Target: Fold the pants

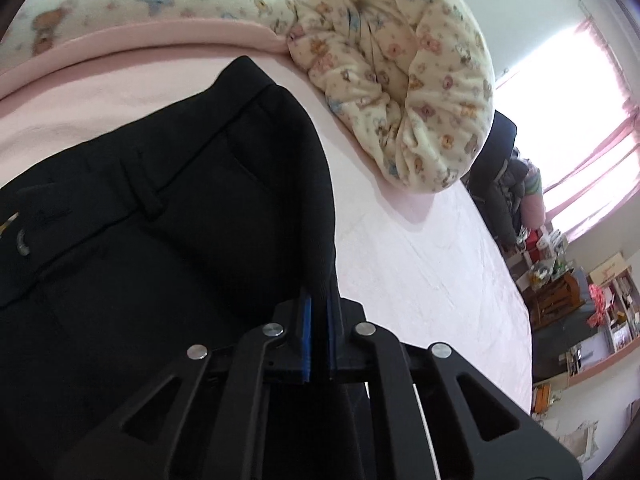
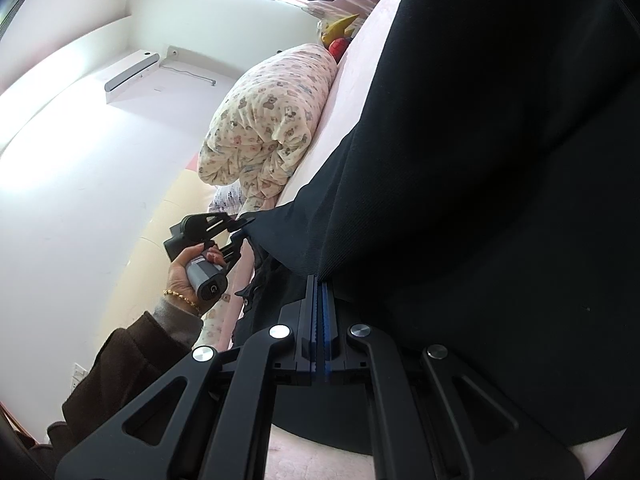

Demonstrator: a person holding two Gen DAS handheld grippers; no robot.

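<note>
daylight pours through the window [image 1: 580, 92], which is blown out to white in both views. the wall [image 2: 80, 152] glares. the black pants [image 1: 160, 240] lose nearly all detail. fisheye bending curves the edges, with dark vignetted corners; focus is slightly soft.

- A home bedroom: a bed with a pink sheet [image 1: 420, 264].
- Bear-print duvet [image 1: 404, 80] bundled at the sheet's far edge.
- Pink curtains [image 1: 600, 152], cluttered shelves [image 1: 608, 304], wall air conditioner [image 2: 132, 74].
</note>
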